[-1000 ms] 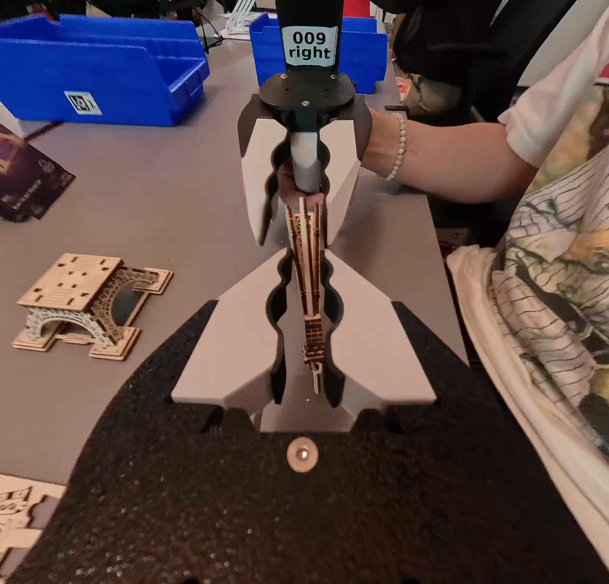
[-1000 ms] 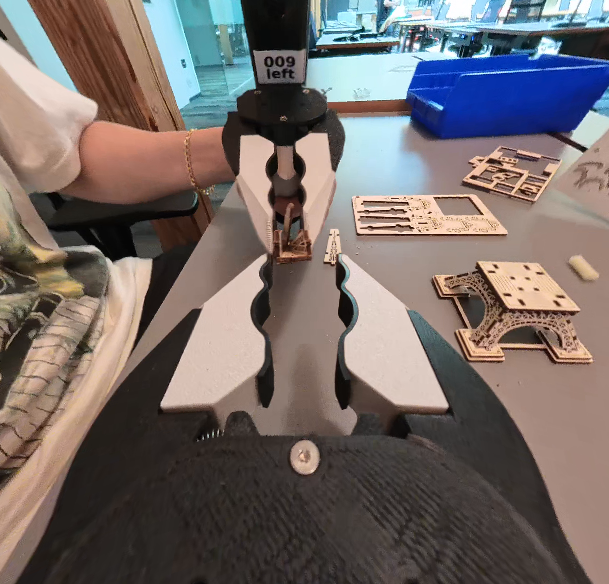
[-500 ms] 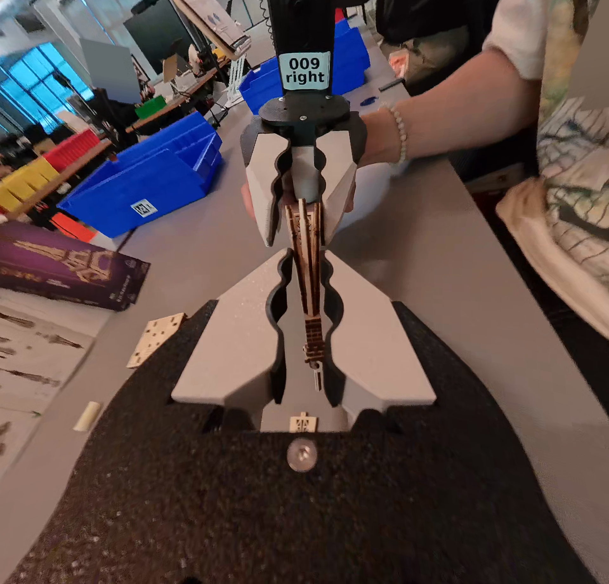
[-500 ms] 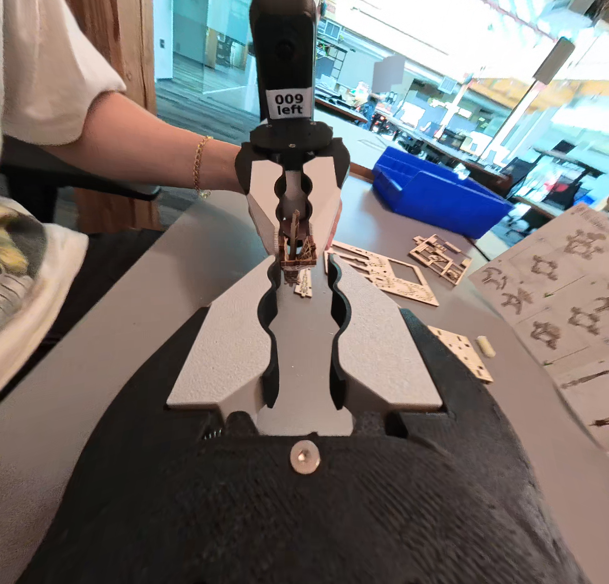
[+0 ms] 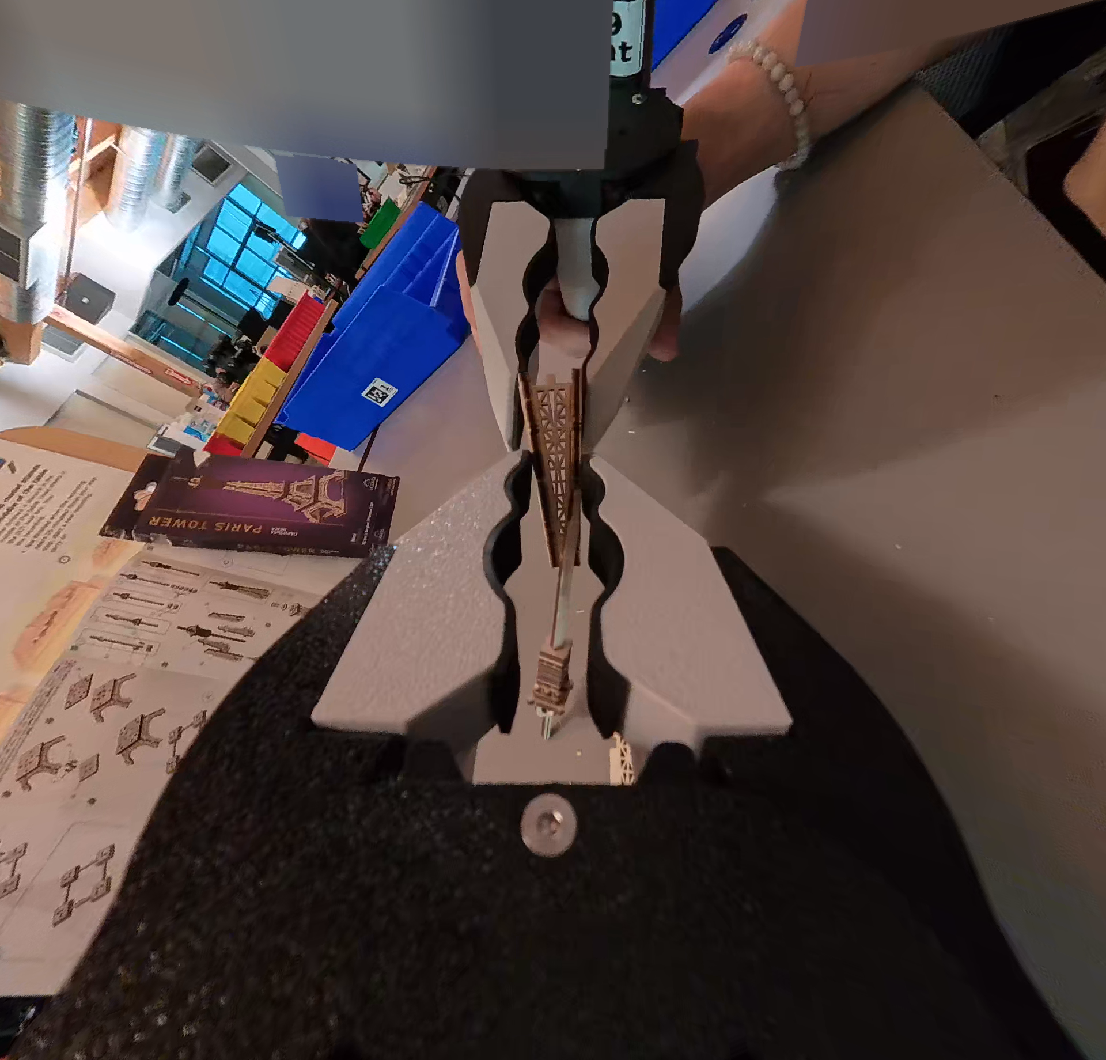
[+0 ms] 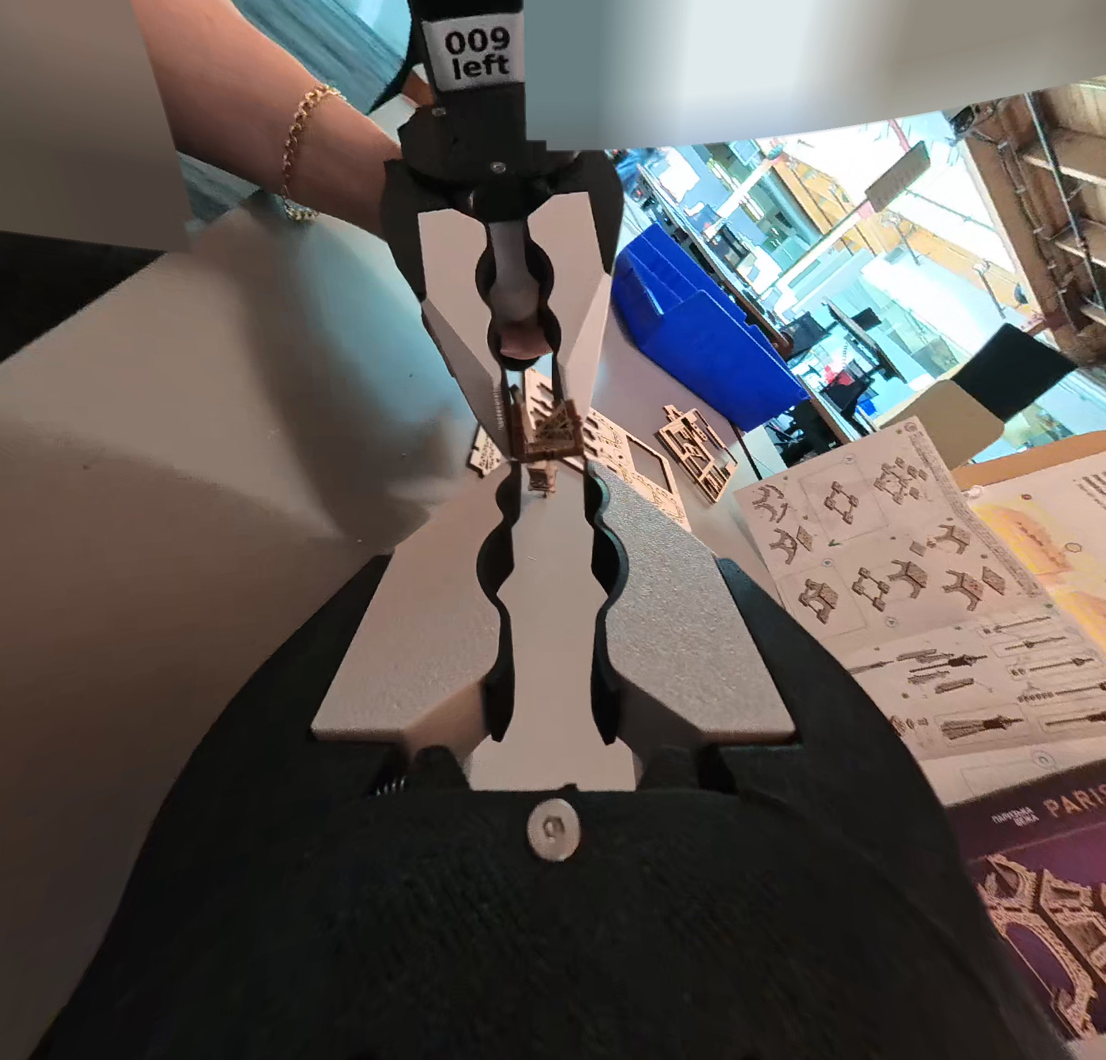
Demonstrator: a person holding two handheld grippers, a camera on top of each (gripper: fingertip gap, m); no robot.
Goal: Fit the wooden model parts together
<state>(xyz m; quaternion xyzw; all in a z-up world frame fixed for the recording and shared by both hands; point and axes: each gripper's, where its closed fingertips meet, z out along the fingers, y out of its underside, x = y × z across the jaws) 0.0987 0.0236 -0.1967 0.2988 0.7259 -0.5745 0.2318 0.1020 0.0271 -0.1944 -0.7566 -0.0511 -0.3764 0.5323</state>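
The left tongs (image 5: 553, 468) are clenched on the wooden spire (image 5: 555, 492), its long axis running along their fingers, wide end pointing far into the spread, empty right tongs (image 6: 541, 474), facing them tip to tip above the table (image 5: 868, 433).

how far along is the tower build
Done: the spire looks assembled, lattice plus stacked top. In hand: left tongs clamp it, right tongs flank its wide end. Left: a loose lattice piece and part sheets are not yet fitted.
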